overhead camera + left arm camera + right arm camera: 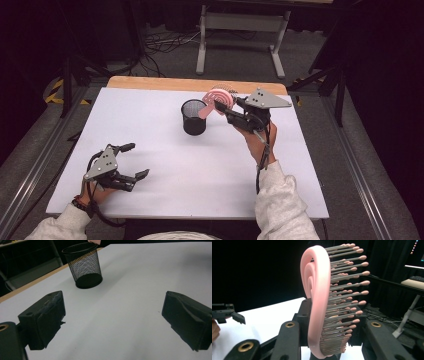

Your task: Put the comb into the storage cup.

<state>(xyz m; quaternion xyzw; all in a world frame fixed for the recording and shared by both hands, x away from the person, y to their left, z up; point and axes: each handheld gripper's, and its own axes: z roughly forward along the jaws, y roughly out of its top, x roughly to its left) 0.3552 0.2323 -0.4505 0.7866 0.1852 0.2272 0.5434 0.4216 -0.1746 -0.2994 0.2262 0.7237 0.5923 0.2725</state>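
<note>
Now my right gripper [223,110], clenched on the pink hairbrush [216,101], holds it just above centre frame, beside the mesh cup [194,116]; I want the handle centred over the rim, lowered straight, while my left gripper [134,160] idles released at lower left

Three cameras are watching one white table [165,180].
The high view is looking forward and down from above the person's side, taking in the whole tabletop from well back. The left gripper view is riding low over the table, facing the black mesh cup [83,265] across it; the high view is catching that same cup [194,116]. The right gripper view is sitting very close behind the pink hairbrush [319,302], facing the dark room beyond.
</note>
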